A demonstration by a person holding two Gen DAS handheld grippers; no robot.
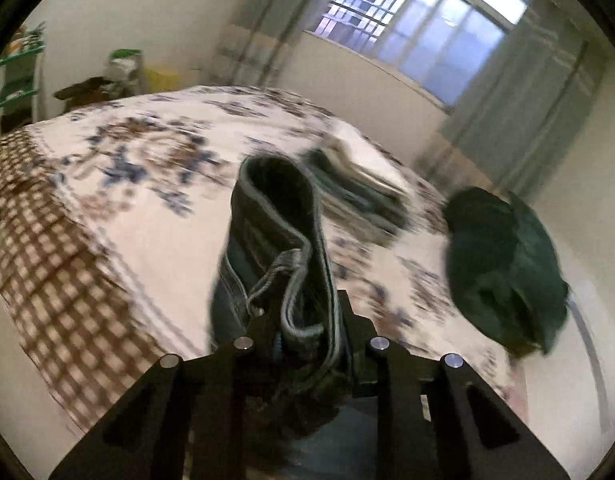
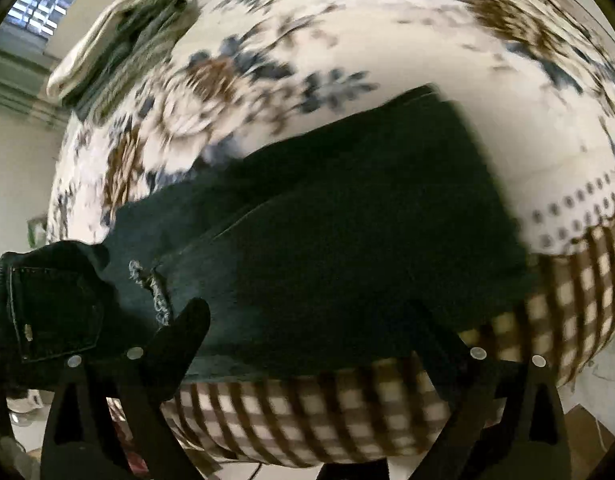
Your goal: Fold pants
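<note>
The pants are dark denim jeans. In the left wrist view my left gripper (image 1: 307,320) is shut on the jeans' waistband (image 1: 279,216), which loops up in front of the camera above the bed. More dark denim (image 1: 503,264) hangs at the right. In the right wrist view the jeans (image 2: 327,232) lie stretched across the bed, legs toward the right, back pocket (image 2: 55,308) at the left. My right gripper (image 2: 307,316) is open just above the denim near the bed's edge, with one finger (image 2: 183,332) over a frayed tear (image 2: 155,292).
The bed has a floral cover (image 1: 147,152) with a brown checked border (image 2: 307,412). A stack of folded clothes (image 1: 359,184) lies on the far side of the bed; it also shows in the right wrist view (image 2: 119,36). A window (image 1: 423,28) and curtains are behind.
</note>
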